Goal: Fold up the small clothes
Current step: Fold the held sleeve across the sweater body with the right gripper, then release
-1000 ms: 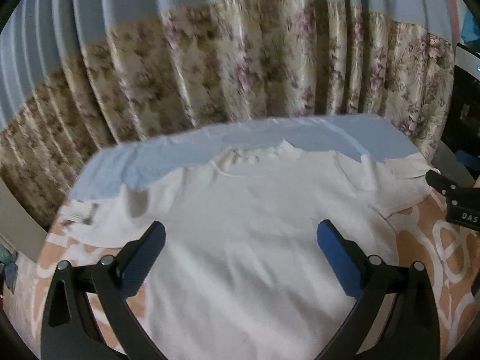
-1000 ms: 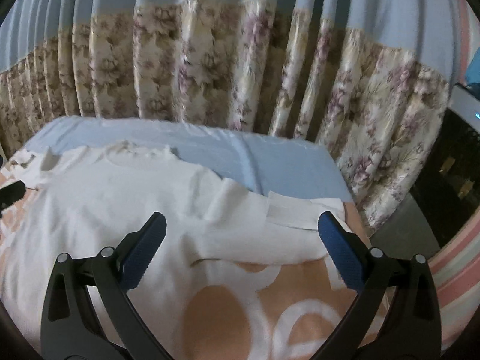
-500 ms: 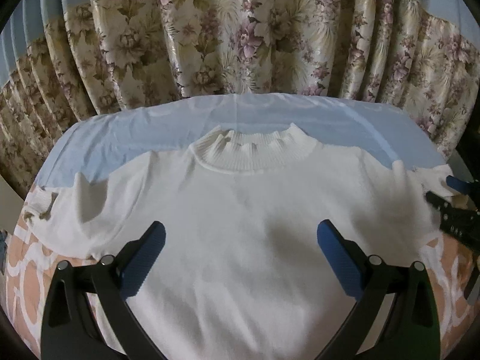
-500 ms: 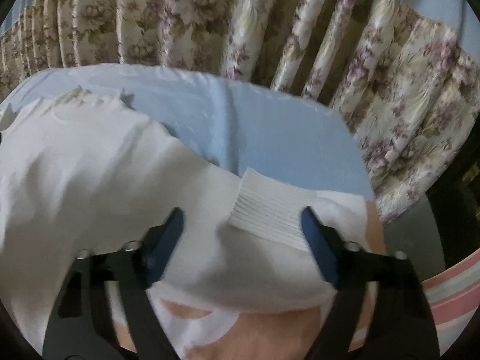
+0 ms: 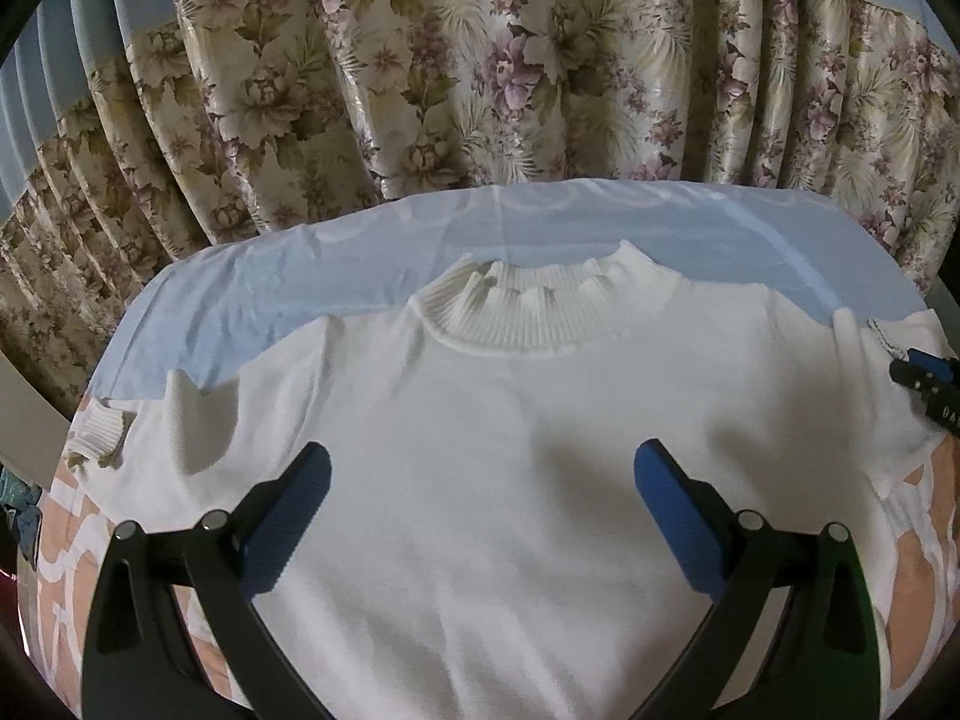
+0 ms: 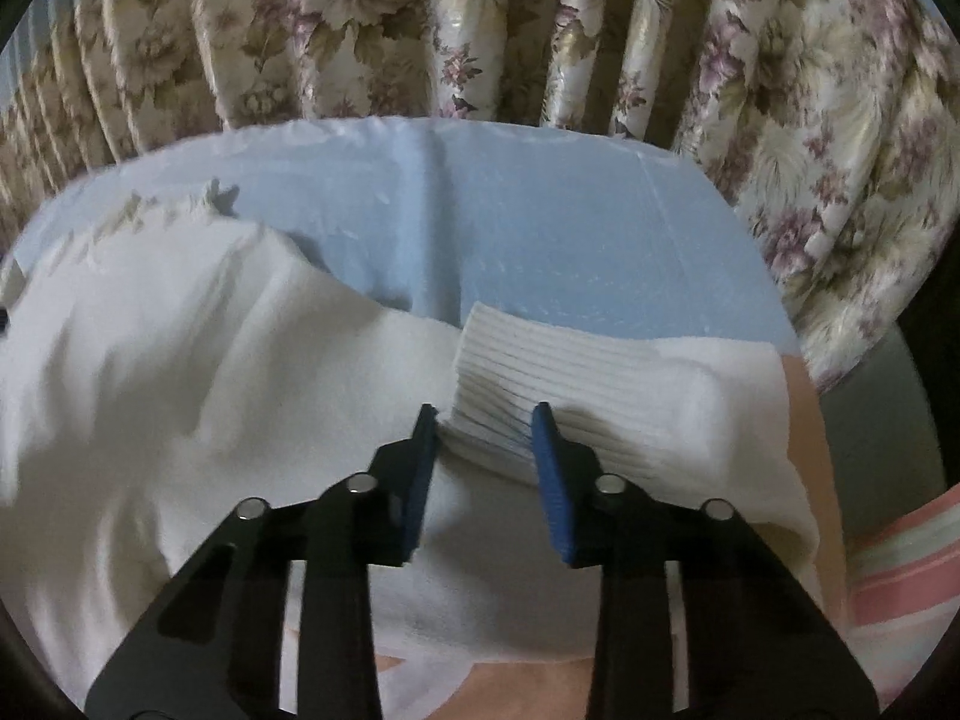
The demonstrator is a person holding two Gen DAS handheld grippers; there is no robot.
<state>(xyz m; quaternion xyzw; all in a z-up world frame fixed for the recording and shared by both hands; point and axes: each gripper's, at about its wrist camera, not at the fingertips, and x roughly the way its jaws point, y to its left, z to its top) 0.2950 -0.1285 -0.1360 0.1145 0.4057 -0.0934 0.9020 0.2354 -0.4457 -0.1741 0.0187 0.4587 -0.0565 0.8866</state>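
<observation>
Your right claw (image 6: 485, 414) has just been closing, and its blue pads now bracket the ribbed cuff (image 6: 540, 384) of the white sweater (image 5: 510, 450), nearly pinching it: the sleeve fold can start. Your left claw (image 5: 480, 480) hangs spread wide over the soft knit body, lying flat on the blue sheet (image 5: 360, 276).

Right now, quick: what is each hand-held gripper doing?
Left hand-held gripper: open, holding nothing, over the white sweater.
Right hand-held gripper: jaws just closing around the ribbed cuff; firm grip cannot be told.
</observation>
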